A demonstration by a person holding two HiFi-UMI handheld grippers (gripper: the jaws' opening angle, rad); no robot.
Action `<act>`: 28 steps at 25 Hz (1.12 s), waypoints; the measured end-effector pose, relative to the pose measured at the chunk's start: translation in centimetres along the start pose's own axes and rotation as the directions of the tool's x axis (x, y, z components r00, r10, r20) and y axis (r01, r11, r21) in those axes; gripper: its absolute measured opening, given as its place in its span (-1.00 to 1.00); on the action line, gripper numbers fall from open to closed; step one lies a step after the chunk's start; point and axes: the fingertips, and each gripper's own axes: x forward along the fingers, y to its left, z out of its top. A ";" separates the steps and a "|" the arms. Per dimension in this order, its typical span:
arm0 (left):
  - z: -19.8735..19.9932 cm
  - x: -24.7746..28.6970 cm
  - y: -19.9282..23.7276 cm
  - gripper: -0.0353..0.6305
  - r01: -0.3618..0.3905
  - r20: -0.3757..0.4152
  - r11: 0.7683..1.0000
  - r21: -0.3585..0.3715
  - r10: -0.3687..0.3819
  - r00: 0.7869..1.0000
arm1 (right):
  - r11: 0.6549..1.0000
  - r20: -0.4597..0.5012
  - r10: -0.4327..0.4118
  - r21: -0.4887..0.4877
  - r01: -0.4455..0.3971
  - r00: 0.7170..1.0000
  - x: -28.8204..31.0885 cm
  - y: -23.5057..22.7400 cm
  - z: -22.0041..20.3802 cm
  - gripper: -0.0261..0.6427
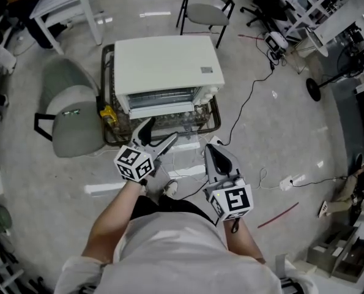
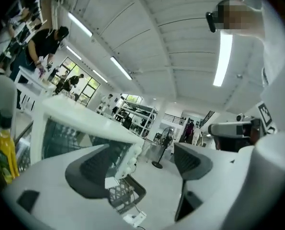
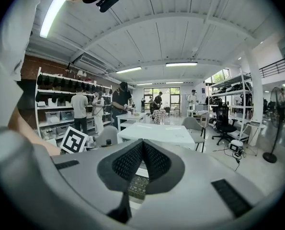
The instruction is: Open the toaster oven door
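The white toaster oven [image 1: 167, 65] stands on a low wire rack [image 1: 209, 125] on the floor, straight ahead of me. Its glass door [image 1: 162, 98] faces me and looks closed, with a pale handle bar [image 1: 164, 110] along its lower part. My left gripper [image 1: 156, 136] hovers just in front of the door, open and empty. My right gripper [image 1: 213, 154] is shut on nothing, a little further back and to the right. In the left gripper view the oven [image 2: 80, 121] fills the left beyond the left gripper [image 2: 149, 169]. The right gripper [image 3: 142, 152] points at the oven's top [image 3: 156, 133].
A yellow bottle [image 1: 106, 112] stands on the rack left of the oven. A grey chair [image 1: 71, 112] sits to the left and another chair [image 1: 206, 8] behind. Cables and a power strip [image 1: 290, 180] lie on the floor to the right. People stand at tables [image 3: 132, 119] in the background.
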 end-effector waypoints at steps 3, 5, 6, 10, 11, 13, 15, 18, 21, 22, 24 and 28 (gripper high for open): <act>4.0 -0.3 -0.4 0.33 -0.002 0.047 0.996 0.088 -0.002 0.999 | 1.000 0.024 -0.016 0.000 0.016 1.000 0.2 -0.3 1.0 -0.85; 6.5 -0.3 -1.0 -0.02 0.000 0.068 0.989 0.150 -0.010 0.998 | 1.000 0.037 -0.029 0.014 0.028 0.999 0.3 -0.8 1.6 -0.85; 7.7 -0.2 -1.5 -0.13 0.002 0.078 0.983 0.181 -0.017 0.997 | 0.999 0.043 -0.035 0.020 0.035 0.998 0.3 -1.0 1.9 -0.85; 11.8 -0.2 -3.0 -0.53 0.002 0.095 0.953 0.304 -0.033 0.995 | 0.998 0.070 -0.056 0.028 0.055 0.996 0.1 -1.6 3.0 -0.85; 12.7 -0.4 -3.3 -0.64 0.004 0.103 0.946 0.323 -0.039 0.994 | 0.998 0.077 -0.062 0.028 0.060 0.995 0.1 -1.8 3.2 -0.85; 14.8 -0.9 -3.8 -0.75 0.004 0.134 0.941 0.338 -0.053 0.990 | 0.997 0.092 -0.080 0.029 0.077 0.993 0.0 -2.5 3.7 -0.86; 17.0 -1.6 -4.1 -0.81 -0.015 0.168 0.931 0.366 -0.051 0.984 | 0.995 0.103 -0.098 0.033 0.095 0.990 0.2 -3.5 4.3 -0.86; 19.9 -3.2 -4.1 -0.84 -0.068 0.200 0.901 0.428 -0.021 0.980 | 0.994 0.119 -0.106 0.041 0.101 0.987 0.4 -5.0 5.1 -0.86; 22.3 -5.5 -3.8 -0.84 -0.139 0.237 0.870 0.474 0.026 0.971 | 0.992 0.141 -0.119 0.047 0.113 0.983 0.4 -6.4 6.0 -0.86; 23.0 -6.4 -3.6 -0.84 -0.164 0.250 0.857 0.489 0.042 0.967 | 0.992 0.150 -0.122 0.047 0.116 0.981 0.5 -6.9 6.3 -0.86; 24.0 -8.1 -3.3 -0.84 -0.211 0.273 0.830 0.516 0.074 0.959 | 0.992 0.167 -0.124 0.052 0.117 0.978 0.6 -7.7 6.9 -0.86; 24.1 -11.5 -2.1 -0.84 -0.299 0.301 0.797 0.525 0.155 0.941 | 0.992 0.174 -0.120 0.065 0.110 0.977 0.3 -8.8 7.2 -0.86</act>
